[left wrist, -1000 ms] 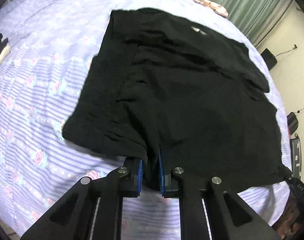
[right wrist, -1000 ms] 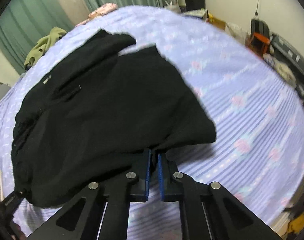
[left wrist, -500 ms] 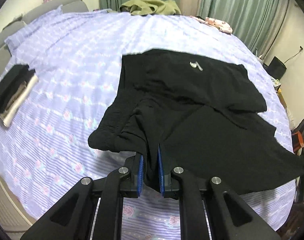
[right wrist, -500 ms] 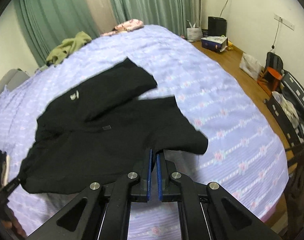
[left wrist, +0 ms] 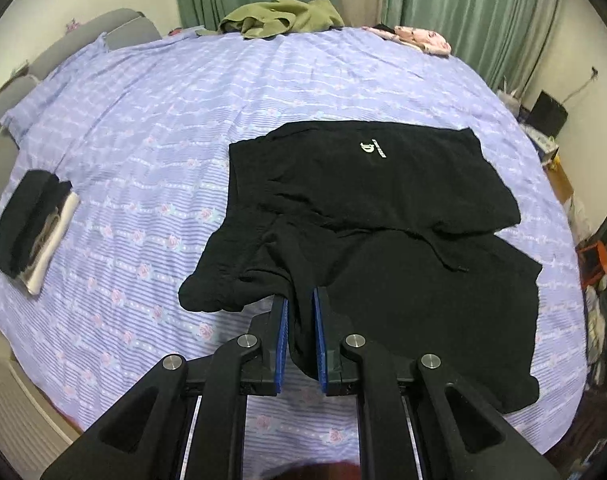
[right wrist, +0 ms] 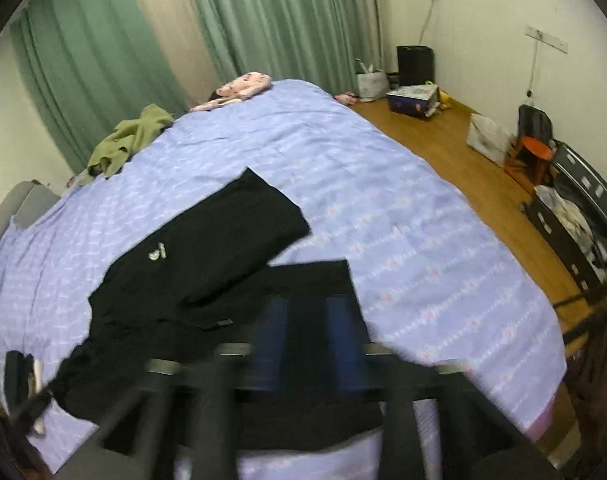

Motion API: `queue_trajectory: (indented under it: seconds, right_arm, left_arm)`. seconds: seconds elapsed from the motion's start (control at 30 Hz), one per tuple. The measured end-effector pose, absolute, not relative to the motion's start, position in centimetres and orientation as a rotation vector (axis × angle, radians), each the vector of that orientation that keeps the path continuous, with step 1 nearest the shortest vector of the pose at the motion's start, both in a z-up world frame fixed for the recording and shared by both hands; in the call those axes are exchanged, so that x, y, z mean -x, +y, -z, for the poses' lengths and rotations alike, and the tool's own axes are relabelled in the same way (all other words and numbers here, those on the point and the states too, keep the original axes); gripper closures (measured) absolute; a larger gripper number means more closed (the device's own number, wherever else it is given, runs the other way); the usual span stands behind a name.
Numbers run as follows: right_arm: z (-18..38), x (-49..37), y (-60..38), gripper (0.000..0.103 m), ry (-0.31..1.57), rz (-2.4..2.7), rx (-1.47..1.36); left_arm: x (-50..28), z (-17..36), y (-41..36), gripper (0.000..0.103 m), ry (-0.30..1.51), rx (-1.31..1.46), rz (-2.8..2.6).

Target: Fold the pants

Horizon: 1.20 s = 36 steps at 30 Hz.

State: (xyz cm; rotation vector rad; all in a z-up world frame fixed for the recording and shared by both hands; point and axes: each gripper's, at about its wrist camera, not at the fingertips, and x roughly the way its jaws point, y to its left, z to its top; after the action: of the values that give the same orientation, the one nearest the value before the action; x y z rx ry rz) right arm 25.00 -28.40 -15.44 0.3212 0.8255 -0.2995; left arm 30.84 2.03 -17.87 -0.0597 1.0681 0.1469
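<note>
Black pants (left wrist: 375, 208) with a small white logo lie spread on a purple flowered bedsheet (left wrist: 151, 128). My left gripper (left wrist: 300, 308) is shut on a bunched edge of the pants at their near left side and holds it slightly lifted. In the right wrist view the pants (right wrist: 207, 272) lie across the bed. My right gripper (right wrist: 305, 312) is blurred by motion, its blue pads apart over the near edge of the pants, with no cloth clearly held.
A folded stack of dark and white clothes (left wrist: 31, 232) lies at the bed's left edge. An olive garment (left wrist: 279, 18) and a pink item (left wrist: 415, 38) lie at the far end by green curtains. Wooden floor (right wrist: 483, 168) with boxes and bags runs along the right.
Both grippers have risen and pulled back, so more of the bed shows. The right gripper's pads have come apart and let go of the pants' edge. The left stays shut on the cloth.
</note>
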Motion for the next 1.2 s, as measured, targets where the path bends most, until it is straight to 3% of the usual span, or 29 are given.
queue_trajectory:
  seconds: [0.03,0.43,0.7,0.73,0.8,0.87,0.97,1.2]
  right_arm:
    - [16.2,-24.3,-28.5,0.037,0.835,0.327,-0.316]
    - [30.2,-19.5,-29.0,0.037,1.088,0.314,-0.816]
    - [35.5,-20.9,-28.9,0.037,1.132,0.377,-0.866]
    - [36.0,-21.3,-29.0,0.040,1.154,0.397,-0.854]
    - [36.5,-21.7,-29.2,0.060,1.170,0.419,-0.843]
    - [36.3,-22.3,-29.6,0.096,1.185,0.410,-0.811]
    - [33.6,-23.2,-30.3,0.097,1.142,0.369,-0.800]
    - [18.3,-27.9,-30.4,0.098,0.829,0.284,-0.595]
  left_arm:
    - [-31.0,17.9,1.8,0.090,1.069,0.048,-0.144]
    - [-31.0,20.8,0.4,0.090,1.130,-0.077,-0.108]
    - [-31.3,22.5,0.1,0.090,1.160,-0.116,-0.092]
    - [-31.3,22.6,0.1,0.090,1.163,-0.116,-0.091]
    - [-31.3,22.8,0.1,0.090,1.165,-0.119,-0.088]
    - [-31.3,22.8,0.1,0.090,1.169,-0.118,-0.086]
    - [-31.3,22.4,0.6,0.090,1.172,-0.081,-0.087]
    - [-32.8,19.1,1.4,0.090,1.114,0.004,-0.081]
